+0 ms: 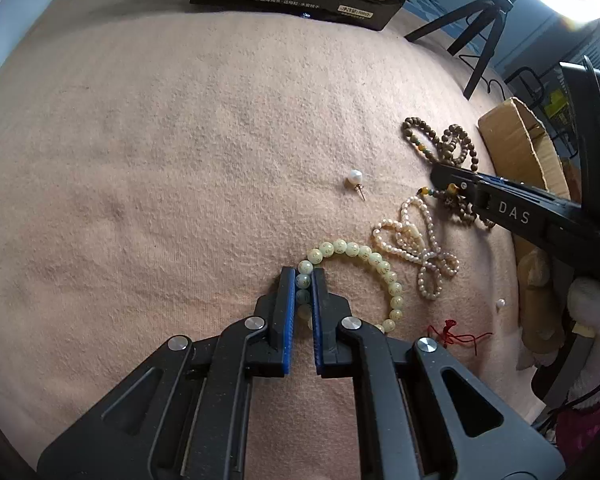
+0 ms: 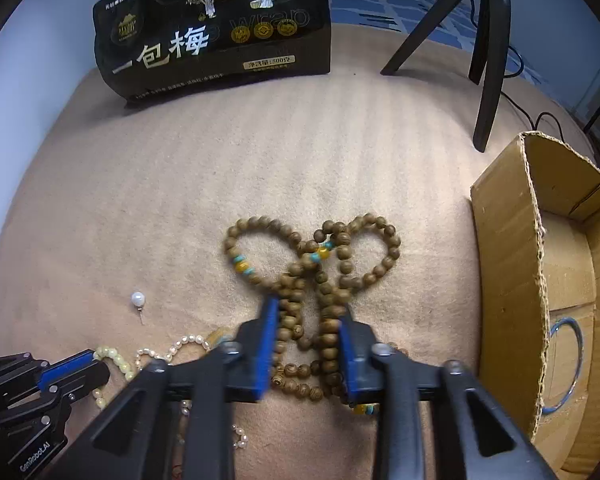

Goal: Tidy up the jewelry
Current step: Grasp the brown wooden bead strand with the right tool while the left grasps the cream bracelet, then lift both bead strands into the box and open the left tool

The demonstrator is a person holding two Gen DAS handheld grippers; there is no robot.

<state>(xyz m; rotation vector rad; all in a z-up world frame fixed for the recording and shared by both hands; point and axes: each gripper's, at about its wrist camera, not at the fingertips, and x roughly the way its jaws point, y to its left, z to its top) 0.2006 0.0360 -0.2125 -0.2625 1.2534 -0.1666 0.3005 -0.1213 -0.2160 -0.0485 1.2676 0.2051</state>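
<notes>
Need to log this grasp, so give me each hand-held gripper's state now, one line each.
Left hand-held gripper: shut on the pale yellow-green round-bead bracelet.
Right hand-held gripper: shut on the brown wooden-bead strand.

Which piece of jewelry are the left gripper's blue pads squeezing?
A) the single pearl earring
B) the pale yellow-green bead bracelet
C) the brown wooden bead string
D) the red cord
B: in the left wrist view the left gripper has its pads pressed on beads of the pale yellow-green bracelet, while the pearl earring and the red cord lie loose on the cloth.
</notes>
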